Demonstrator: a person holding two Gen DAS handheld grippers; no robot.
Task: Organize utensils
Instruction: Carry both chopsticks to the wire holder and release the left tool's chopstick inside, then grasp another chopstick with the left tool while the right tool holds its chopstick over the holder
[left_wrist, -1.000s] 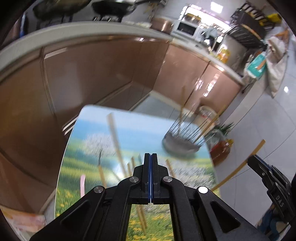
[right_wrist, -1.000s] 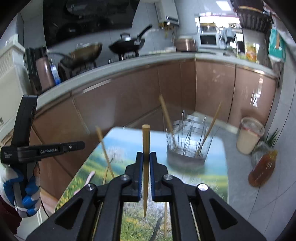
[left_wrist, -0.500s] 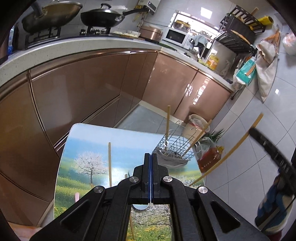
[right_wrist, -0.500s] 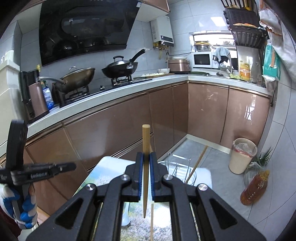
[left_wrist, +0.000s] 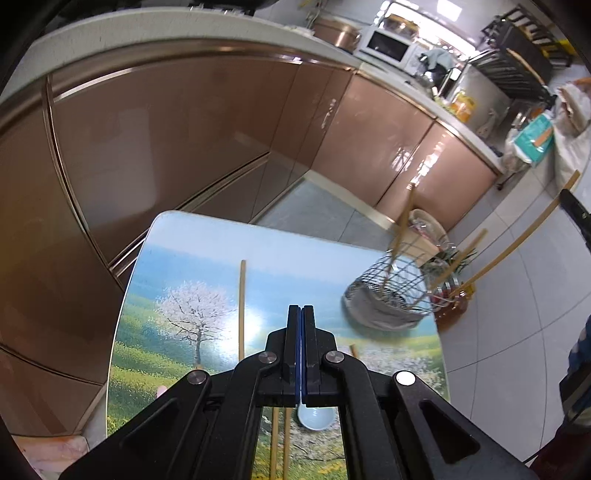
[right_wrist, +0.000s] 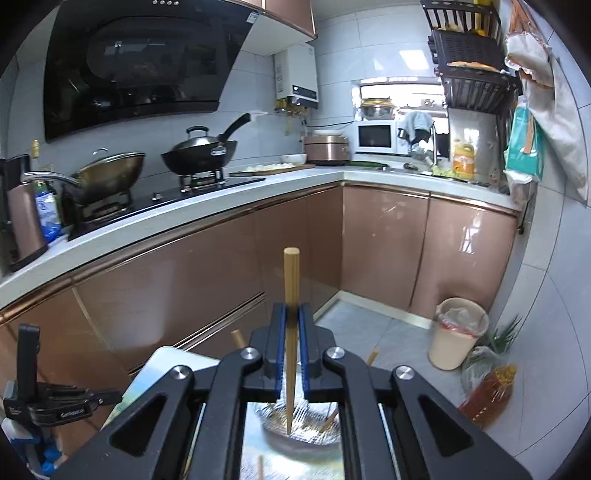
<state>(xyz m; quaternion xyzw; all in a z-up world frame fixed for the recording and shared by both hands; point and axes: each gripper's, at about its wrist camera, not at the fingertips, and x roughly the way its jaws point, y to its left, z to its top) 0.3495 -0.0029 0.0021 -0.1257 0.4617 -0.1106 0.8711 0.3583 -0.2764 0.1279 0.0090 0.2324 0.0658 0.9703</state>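
**Chopstick poised over the basket**

The right gripper (right_wrist: 291, 347) clamps a chopstick (right_wrist: 291, 280) upright, tip directly above the wire basket (right_wrist: 299, 424) at the table's (left_wrist: 207, 236) far right corner. The left gripper (left_wrist: 300, 347), closed and empty, hangs nearer the loose chopstick (left_wrist: 242, 306) lying lengthwise.

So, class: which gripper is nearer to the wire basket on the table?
Right. The right gripper holds a chopstick directly above the wire basket. The left gripper is shut, over the table, beside the basket.
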